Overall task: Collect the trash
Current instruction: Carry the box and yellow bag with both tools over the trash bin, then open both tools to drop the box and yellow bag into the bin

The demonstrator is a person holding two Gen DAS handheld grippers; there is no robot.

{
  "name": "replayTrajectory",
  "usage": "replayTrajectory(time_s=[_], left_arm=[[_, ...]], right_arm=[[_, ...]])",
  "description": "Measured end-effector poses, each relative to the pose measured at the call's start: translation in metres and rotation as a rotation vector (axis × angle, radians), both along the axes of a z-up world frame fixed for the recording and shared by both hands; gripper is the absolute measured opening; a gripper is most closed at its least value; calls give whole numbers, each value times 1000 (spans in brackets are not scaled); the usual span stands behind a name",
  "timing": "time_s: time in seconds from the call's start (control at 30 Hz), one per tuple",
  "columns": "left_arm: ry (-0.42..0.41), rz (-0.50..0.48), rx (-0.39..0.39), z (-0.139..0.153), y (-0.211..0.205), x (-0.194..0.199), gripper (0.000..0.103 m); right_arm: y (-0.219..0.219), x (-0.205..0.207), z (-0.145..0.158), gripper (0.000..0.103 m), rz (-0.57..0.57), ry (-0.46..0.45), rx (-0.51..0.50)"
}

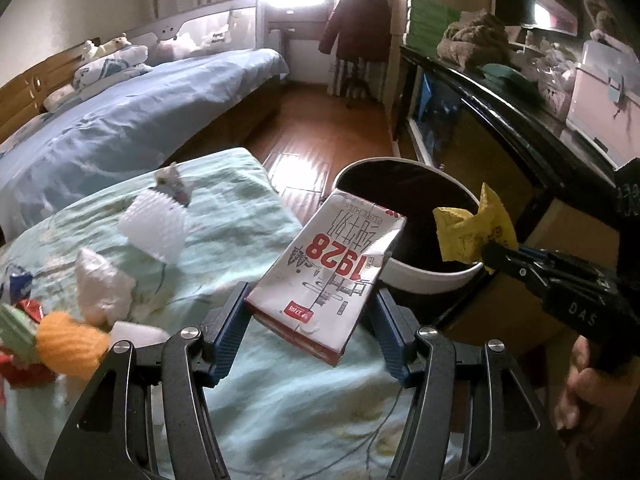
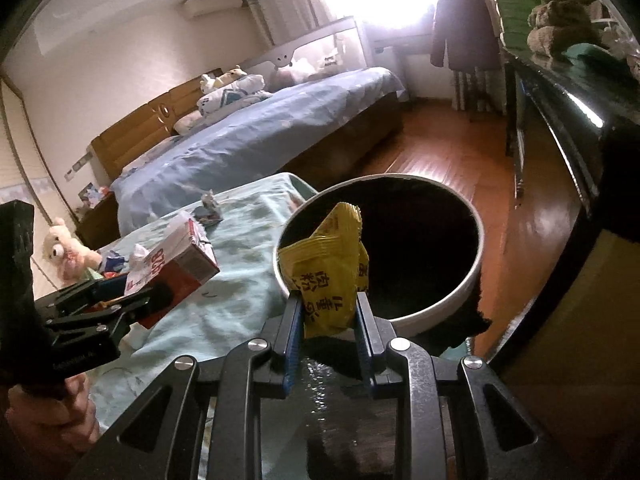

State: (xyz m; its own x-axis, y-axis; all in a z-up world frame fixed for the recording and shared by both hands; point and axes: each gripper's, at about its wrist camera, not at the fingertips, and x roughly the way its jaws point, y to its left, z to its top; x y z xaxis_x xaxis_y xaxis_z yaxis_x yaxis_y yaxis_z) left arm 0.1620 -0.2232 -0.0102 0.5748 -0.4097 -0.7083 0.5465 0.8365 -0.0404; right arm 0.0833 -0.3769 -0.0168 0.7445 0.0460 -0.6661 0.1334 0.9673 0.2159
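The left gripper [image 1: 310,304] pinches a milk carton [image 1: 328,272] printed with a red "1928" and "PURE MILK", held just short of the bin [image 1: 424,276] rim. The right gripper [image 2: 328,312] pinches a yellow wrapper [image 2: 324,264] with black Chinese print, over the bin's near rim; "DAS" shows on its body. Beside the bin, a green sheet [image 1: 224,232] carries a foam net [image 1: 156,228], a crumpled bag [image 1: 100,284] and an orange pompom [image 1: 68,336].
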Motion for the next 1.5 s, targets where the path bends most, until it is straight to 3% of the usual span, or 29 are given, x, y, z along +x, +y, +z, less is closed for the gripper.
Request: replayTrajectory(time_s=[0.73,1.33,1.43,1.5], left_arm=[[1,-60,61,-3,-70,39,59],[28,-87,54,-8,-89,52,60],[31,-87,38,-6,-86,51,70],[20,-82,33,-5,-83,49,74]], right_arm=[[-31,31,-4,25,-43,44,-70],[-45,51,-14,29,-63,84,-63],[-45,51,-14,36,-73,83,-52],[-44,51,-13,48,-75,78,-47]])
